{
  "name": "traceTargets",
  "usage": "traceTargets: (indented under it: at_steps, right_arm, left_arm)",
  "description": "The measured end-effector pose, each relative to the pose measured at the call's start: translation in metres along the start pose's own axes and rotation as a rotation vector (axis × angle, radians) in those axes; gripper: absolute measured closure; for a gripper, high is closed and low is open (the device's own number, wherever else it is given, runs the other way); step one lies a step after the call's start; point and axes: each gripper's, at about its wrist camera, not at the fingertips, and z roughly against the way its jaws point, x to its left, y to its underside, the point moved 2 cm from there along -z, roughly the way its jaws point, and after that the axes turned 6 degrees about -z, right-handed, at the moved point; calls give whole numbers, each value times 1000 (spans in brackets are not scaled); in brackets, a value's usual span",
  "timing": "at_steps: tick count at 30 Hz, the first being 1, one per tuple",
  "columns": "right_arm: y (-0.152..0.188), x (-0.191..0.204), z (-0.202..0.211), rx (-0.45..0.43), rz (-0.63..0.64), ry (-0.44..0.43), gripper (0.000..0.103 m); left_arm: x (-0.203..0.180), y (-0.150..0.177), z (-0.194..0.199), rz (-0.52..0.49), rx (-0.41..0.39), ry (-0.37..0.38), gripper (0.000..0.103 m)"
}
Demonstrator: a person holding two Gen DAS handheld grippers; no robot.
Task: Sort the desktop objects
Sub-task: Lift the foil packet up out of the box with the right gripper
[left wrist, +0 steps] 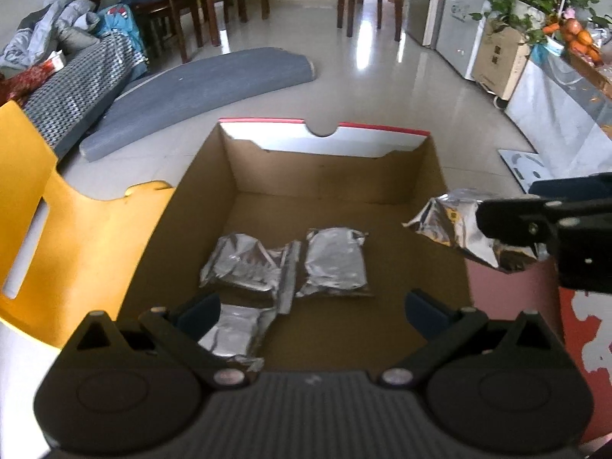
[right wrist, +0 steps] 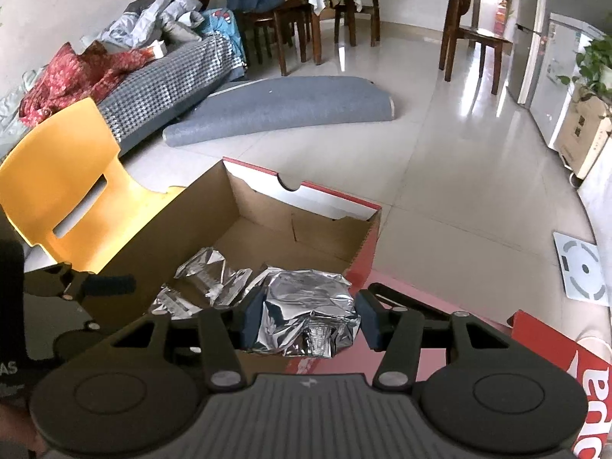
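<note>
1. My right claw (right wrist: 311, 323) is clamped on a crumpled silver foil pouch (right wrist: 310, 313); the blue pads (right wrist: 254, 321) press into it from both sides, low in the middle of the right wrist view.
2. In the left wrist view that held pouch (left wrist: 447, 225) hangs at the right edge of the frame, just outside the right wall of the cardboard box (left wrist: 436, 176) and above its rim.
3. My left claw (left wrist: 311, 311) stands wide with nothing between its fingers, at the bottom of that frame, pointing down into the box.
4. On the box floor lie three more foil pouches: one at centre left (left wrist: 244, 264), one just beside it at centre (left wrist: 336, 264), and a third (left wrist: 233, 329) partly hidden behind my left finger.
5. Outward from the box, a yellow plastic chair (left wrist: 26, 176) fills the left side of the frame, and a rolled grey mat (left wrist: 199, 91) lies on the tiled floor in the upper middle.
6. I judge the step in hand as carrying this pouch to the box to join the others, so the sorting looks well along.
7. The next move calls for bringing the pouch over the right wall, above the bare floor on the right of the box, then loosening my grip; the foil is slippery and light, so a low release should keep it from sliding onto the others.
</note>
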Motion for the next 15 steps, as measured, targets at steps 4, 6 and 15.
traceTargets:
  at_steps: [4, 6, 15]
  right_arm:
    - [0, -10, 2, -9, -17, 19, 51]
    - [0, -17, 3, -12, -34, 32, 51]
    - [7, -56, -5, 3, -109, 108, 51]
  left_arm:
    - [-10, -3, 1, -18, -11, 34, 0]
    - [-16, -4, 2, -30, -20, 53, 0]
    - [-55, -8, 4, -138, -64, 112, 0]
